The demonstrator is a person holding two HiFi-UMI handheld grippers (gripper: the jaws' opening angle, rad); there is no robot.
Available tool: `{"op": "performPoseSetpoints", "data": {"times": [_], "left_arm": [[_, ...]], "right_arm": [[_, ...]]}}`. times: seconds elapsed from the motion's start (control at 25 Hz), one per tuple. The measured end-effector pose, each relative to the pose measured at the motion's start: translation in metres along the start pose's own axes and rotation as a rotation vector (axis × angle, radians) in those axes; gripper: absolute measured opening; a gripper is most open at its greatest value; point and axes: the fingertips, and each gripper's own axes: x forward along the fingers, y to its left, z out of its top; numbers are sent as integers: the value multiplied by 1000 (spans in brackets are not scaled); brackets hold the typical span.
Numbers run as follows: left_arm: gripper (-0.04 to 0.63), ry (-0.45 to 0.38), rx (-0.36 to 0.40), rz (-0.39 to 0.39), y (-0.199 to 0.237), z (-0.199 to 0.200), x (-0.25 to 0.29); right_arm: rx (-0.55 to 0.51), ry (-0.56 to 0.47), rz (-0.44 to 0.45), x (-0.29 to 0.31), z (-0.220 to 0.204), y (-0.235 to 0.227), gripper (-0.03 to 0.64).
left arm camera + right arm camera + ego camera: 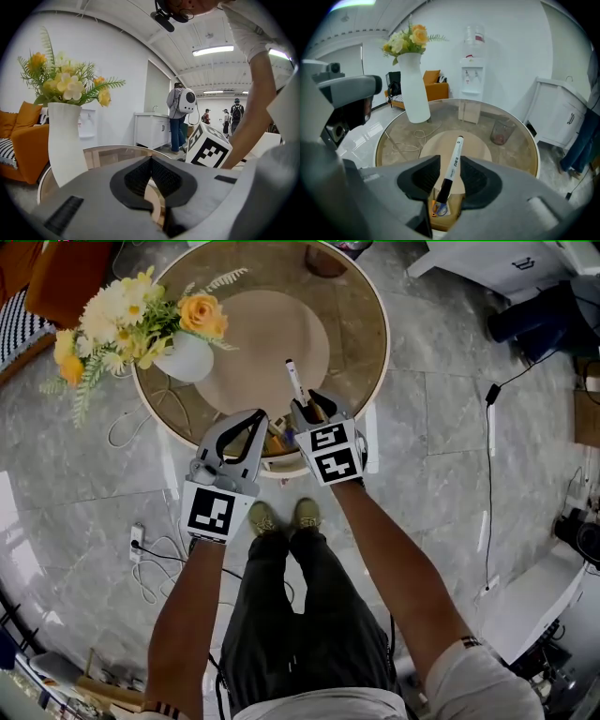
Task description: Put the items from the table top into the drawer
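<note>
A white marker with a black cap (295,382) (453,164) stands tilted between the jaws of my right gripper (309,411) (450,162). The jaws are open, with a gap on each side of the marker. Its black end hangs over the open wooden drawer (278,442) (446,220) at the round table's near edge. A small orange and blue item (439,208) lies in the drawer. My left gripper (257,418) (151,160) is just left of the drawer at the table edge. It is shut, pads meeting at the tips, with nothing in it.
The round glass-topped table (361,329) carries a white vase of yellow flowers (186,357) (65,140) (415,89) at its left, a tinted cup (502,131) and a small clear box (469,111) at the back. The person's feet (281,517) stand under the drawer. Cables lie on the floor.
</note>
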Motion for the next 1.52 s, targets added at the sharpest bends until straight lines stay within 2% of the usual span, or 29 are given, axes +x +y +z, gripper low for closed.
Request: {"op": "performPoseSetpoints", "data": {"times": [0.32, 0.52, 0.6, 0.8, 1.08, 1.52], "left_arm": [[0, 7, -7, -11, 3, -10, 3], [0, 10, -23, -5, 4, -14, 0], [0, 13, -27, -3, 5, -16, -1], [0, 21, -25, -11, 1, -20, -3], [0, 15, -31, -14, -3, -20, -10], [0, -17, -51, 18, -30, 17, -40]], "right_arm": [[22, 81, -3, 23, -17, -3, 129], [45, 82, -10, 26, -22, -6, 113], [45, 75, -21, 27, -22, -7, 68], [51, 77, -28, 23, -22, -3, 64], [47, -39, -34, -8, -3, 11, 64], [49, -197, -40, -123, 34, 31, 64]]}}
